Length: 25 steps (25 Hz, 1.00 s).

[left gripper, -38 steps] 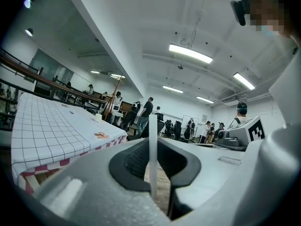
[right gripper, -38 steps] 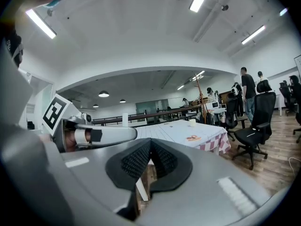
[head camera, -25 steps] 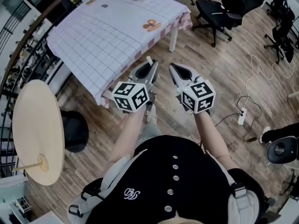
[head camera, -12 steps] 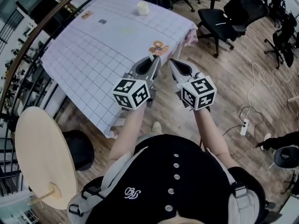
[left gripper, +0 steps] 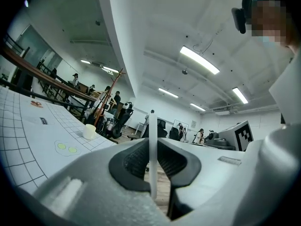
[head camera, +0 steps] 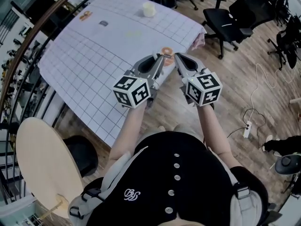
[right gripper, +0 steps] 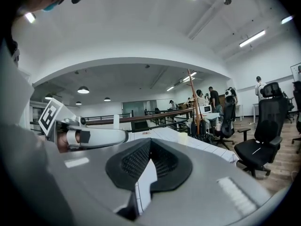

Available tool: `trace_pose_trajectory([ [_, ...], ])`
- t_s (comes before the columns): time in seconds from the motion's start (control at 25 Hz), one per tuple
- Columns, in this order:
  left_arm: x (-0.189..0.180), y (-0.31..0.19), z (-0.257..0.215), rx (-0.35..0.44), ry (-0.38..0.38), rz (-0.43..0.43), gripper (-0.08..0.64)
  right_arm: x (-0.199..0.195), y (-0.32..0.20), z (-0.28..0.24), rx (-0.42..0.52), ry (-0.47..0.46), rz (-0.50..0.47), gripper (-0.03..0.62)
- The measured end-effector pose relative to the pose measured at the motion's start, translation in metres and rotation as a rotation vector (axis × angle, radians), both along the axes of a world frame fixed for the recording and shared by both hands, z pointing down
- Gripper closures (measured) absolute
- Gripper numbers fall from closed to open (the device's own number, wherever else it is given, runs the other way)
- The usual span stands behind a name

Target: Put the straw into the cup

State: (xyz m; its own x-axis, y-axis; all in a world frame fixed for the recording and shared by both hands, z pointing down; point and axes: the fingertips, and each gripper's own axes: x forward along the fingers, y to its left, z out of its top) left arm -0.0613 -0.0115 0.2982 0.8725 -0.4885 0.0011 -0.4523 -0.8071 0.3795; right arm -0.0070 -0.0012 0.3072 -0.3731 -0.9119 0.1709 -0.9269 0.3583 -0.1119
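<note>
Over the near corner of the table (head camera: 94, 74), I am holding both forearms stretched out ahead of me, side by side. The two grippers are sitting close together and pointing away from my body, roughly level, with their marker cubes facing up toward me. My left gripper (head camera: 159, 60) is pinching the white straw (left gripper: 153, 154) between its pads, its jaws nearly together, and the straw is standing upright through them. My right gripper (head camera: 178, 57) is hanging just beside it, with its jaw tips touching and nothing between them. The cup (head camera: 148, 10) is standing on the checked cloth at the far end of the table, well apart from both grippers.
</note>
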Motion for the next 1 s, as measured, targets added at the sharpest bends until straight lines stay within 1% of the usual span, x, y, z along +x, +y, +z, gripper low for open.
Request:
trace_pose_trajectory([
  [0.28,-0.001,-0.029,0.013,-0.033,-0.014,-0.013,0.515,0.0,-0.025,0.014,-0.036,0.009,-0.006,0.591],
  [0.52,0.015,-0.061,0.016,-0.01,-0.027,-0.026,0.515,0.008,-0.065,0.015,-0.006,0.015,-0.021,0.591],
  [0.72,0.032,-0.105,0.017,0.022,-0.038,-0.046,0.515,0.019,-0.116,0.023,0.0,0.032,-0.059,0.591],
  [1.0,0.055,-0.192,0.02,0.021,-0.066,-0.072,0.515,0.036,-0.21,0.021,-0.001,0.029,-0.1,0.591],
])
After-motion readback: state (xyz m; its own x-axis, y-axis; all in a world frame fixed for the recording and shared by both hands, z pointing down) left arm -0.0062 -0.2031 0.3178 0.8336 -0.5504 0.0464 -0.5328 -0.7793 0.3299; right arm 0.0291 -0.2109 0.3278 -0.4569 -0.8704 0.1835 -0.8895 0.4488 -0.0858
